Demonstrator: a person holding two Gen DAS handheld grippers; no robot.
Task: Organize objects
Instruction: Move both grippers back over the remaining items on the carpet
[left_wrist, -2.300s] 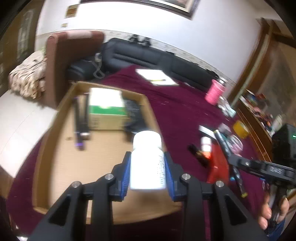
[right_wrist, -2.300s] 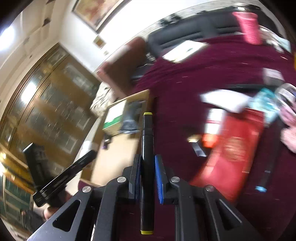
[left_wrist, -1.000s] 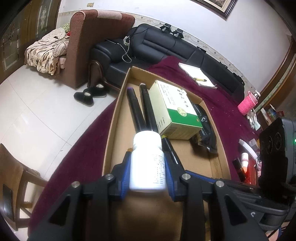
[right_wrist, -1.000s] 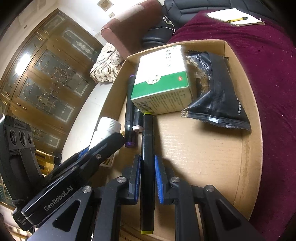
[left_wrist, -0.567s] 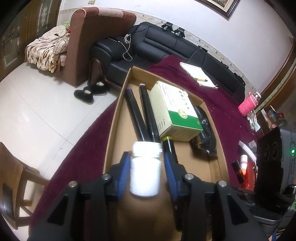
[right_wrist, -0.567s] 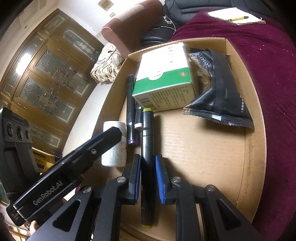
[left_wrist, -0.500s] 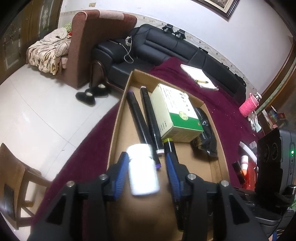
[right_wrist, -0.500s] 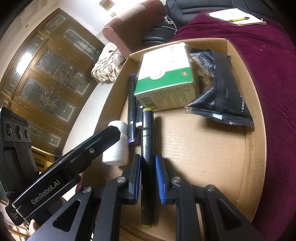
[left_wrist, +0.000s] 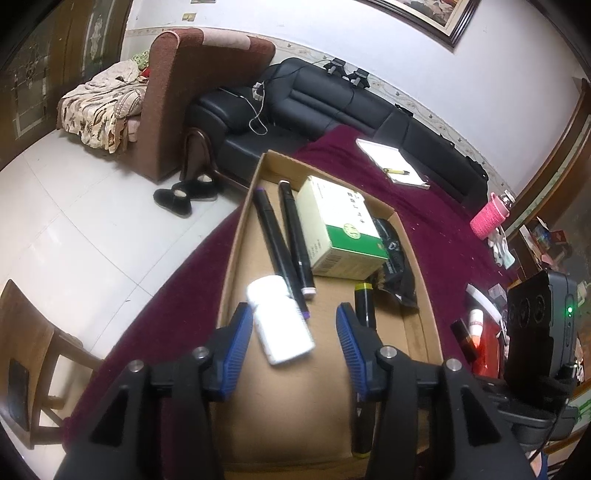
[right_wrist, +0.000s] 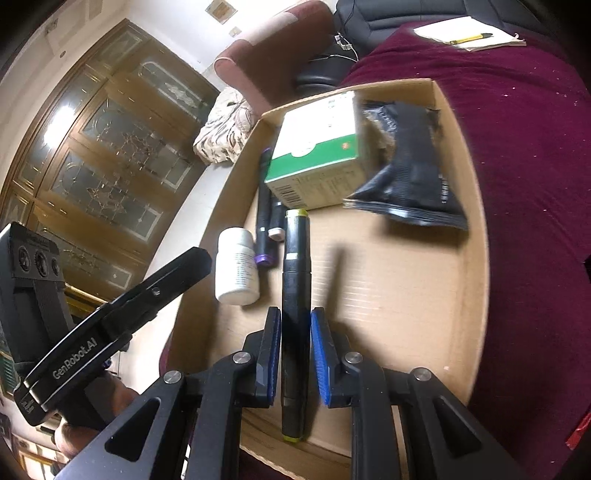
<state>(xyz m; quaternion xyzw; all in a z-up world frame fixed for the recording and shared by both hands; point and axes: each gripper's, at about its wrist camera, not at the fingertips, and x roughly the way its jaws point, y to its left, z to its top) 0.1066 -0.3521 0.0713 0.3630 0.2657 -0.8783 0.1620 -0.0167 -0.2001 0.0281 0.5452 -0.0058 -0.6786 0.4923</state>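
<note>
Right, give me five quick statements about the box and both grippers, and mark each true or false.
1. The white pill bottle lies on its side in the cardboard box. True.
2. The left gripper is clamped on the bottle. False: its jaws stand open, apart from the bottle.
3. The yellow-capped marker sits between the fingers of the right gripper. True.
4. The green-and-white carton is outside the box on the maroon cloth. False: it is inside the box.
5. The black snack packet lies in the box beside the carton. True.
</note>
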